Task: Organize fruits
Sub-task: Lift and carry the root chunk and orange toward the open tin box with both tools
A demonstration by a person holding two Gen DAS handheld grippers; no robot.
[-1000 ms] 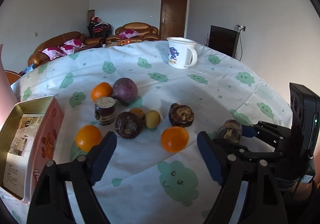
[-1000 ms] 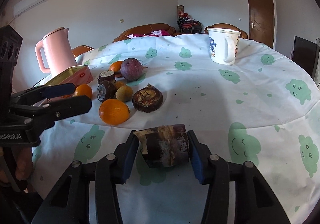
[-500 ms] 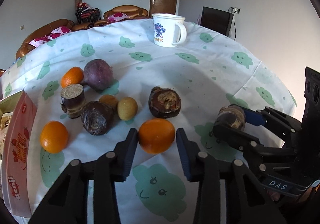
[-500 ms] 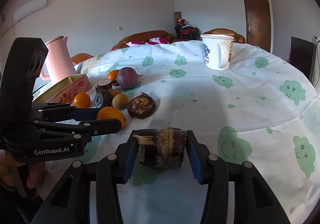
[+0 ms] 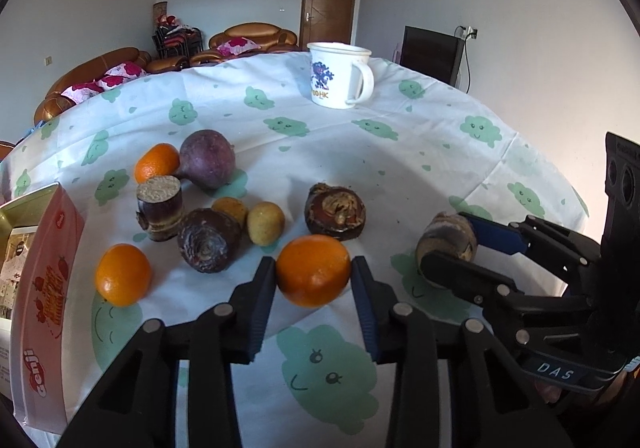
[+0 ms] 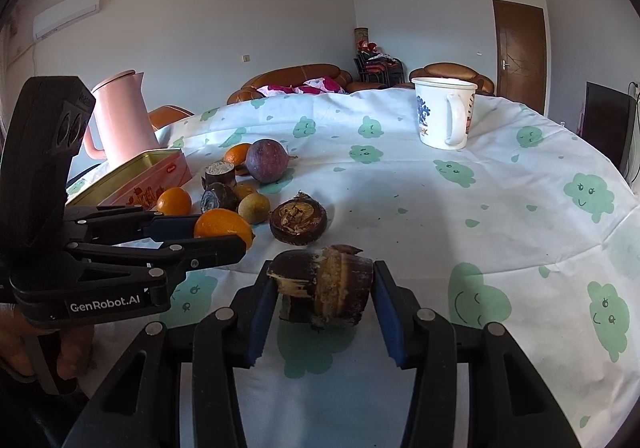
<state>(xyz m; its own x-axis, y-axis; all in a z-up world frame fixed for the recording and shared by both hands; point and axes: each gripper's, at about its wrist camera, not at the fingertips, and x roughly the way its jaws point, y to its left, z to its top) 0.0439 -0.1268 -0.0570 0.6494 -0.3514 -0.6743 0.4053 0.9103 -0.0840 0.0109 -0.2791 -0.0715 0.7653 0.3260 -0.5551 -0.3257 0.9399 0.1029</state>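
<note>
Brown sugarcane piece [image 6: 324, 284] lies crosswise, clamped in right gripper [image 6: 320, 296].

I take the mug [image 5: 340, 75] as my landmark, standing at the far side of the bench [image 5: 400, 151]. Nearer me and left of the mug the fruit lies in a cluster: a round fruit [image 5: 208, 158] at the back touching an orange [image 5: 157, 168] on its left, a cut stem piece [image 5: 159, 207] just before them. Nearest me, an orange [image 5: 313, 270] sits between my left gripper's [image 5: 314, 282] fingers. Right of it, my right gripper [image 6: 323, 288] grips a cut piece [image 6: 324, 286]. A tin [image 5: 36, 268] lies far left of the mug.
</note>
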